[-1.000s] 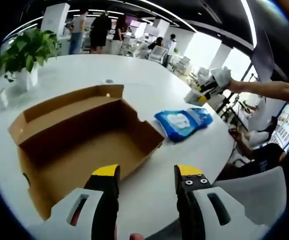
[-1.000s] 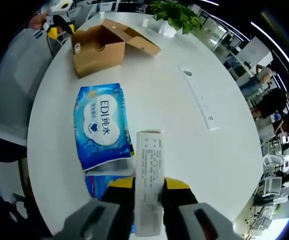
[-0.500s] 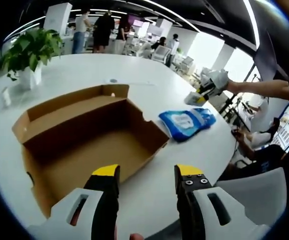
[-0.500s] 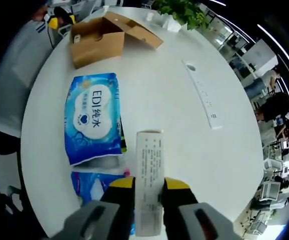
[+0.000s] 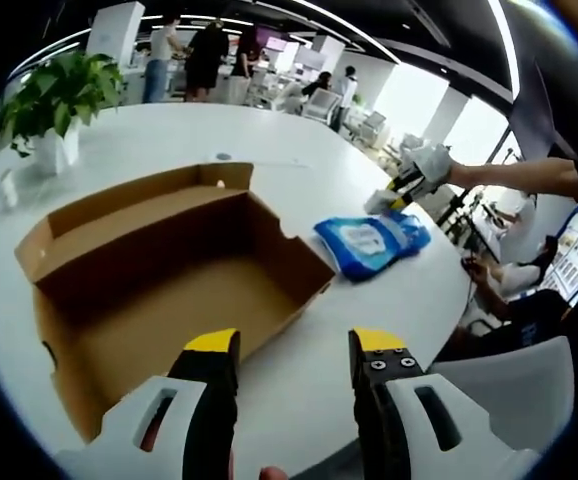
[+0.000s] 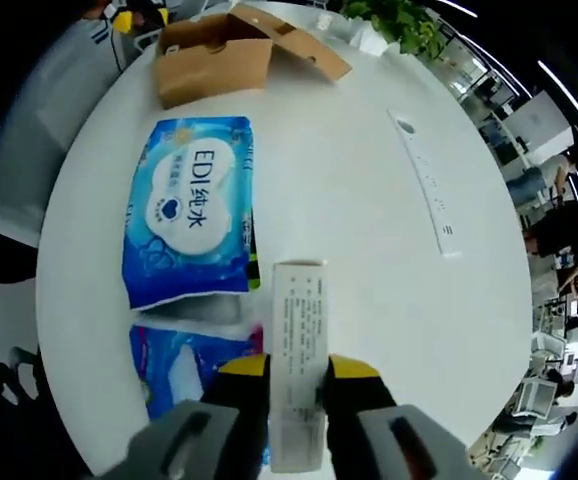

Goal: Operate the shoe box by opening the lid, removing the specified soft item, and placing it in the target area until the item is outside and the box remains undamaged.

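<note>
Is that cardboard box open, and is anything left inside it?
Open and seemingly empty: the cardboard box has its lid folded back and a bare brown floor. The blue pack lies outside on the table.

The shoe box [image 5: 169, 270] is viewed closely from the table [image 5: 369, 330] edge; it is seen distantly from above in the right gripper view [image 6: 214, 65], beyond the shared blue pack [image 6: 189, 210].

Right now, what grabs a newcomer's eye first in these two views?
The open box lies empty on the white table, just past the open left tongs. A blue wipes pack lies flat on the table ahead of the right tongs, which are shut on a slim white carton. A second pack lies nearer, beside the tongs.
</note>
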{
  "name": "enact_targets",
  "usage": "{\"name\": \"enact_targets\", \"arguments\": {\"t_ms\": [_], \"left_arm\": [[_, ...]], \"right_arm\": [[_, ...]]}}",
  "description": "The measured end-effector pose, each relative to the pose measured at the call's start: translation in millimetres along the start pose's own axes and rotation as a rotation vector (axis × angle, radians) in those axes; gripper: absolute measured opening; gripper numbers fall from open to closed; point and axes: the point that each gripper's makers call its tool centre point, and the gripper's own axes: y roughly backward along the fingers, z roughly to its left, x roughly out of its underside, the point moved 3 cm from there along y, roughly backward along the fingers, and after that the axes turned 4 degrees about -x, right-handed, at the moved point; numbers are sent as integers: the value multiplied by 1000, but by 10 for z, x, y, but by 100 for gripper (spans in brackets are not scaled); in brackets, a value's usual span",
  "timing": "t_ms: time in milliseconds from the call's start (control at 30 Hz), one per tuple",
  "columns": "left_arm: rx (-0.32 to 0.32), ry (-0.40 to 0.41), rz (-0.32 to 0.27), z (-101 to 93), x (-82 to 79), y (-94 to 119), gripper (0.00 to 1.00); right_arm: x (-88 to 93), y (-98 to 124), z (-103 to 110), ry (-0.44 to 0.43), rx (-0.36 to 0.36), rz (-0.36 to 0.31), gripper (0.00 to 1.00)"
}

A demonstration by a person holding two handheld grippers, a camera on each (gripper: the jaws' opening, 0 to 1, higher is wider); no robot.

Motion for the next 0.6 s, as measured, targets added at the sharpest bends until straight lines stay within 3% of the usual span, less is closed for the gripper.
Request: {"name": "enact_targets", "arguments": {"t_ms": [600], "left_arm": [[-21, 8, -4, 80, 15, 73, 44]], "right_arm": [[139, -146, 0, 6, -29, 40, 17]]}}
